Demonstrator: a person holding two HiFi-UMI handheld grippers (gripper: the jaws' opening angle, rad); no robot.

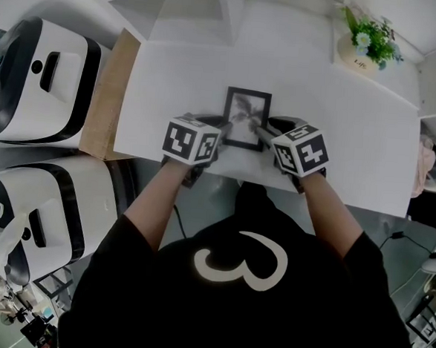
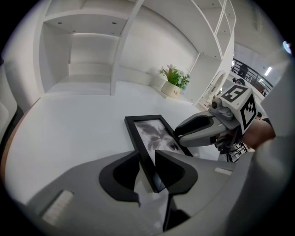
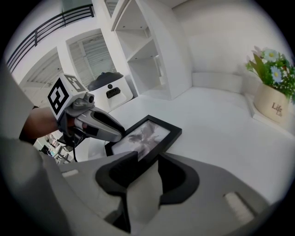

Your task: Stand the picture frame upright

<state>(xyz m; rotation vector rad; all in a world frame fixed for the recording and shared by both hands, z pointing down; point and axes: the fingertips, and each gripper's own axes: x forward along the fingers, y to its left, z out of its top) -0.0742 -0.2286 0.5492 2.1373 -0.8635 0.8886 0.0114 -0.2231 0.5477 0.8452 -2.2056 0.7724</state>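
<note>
Lying flat on table [image 1: 341,119] — black picture frame [image 1: 246,118], plant print — left gripper [image 2: 146,157], right gripper [image 3: 143,159] each clamping one edge

The left forearm [image 1: 153,198] and right forearm [image 1: 333,207] are reaching forward. The left gripper [image 2: 147,165] and right gripper [image 3: 148,162] are tilting downward, each clamping one side of the picture frame [image 1: 246,118].

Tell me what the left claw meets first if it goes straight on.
The picture frame: its left rail sits clamped in the left claw; past that, probably the white table.
</note>
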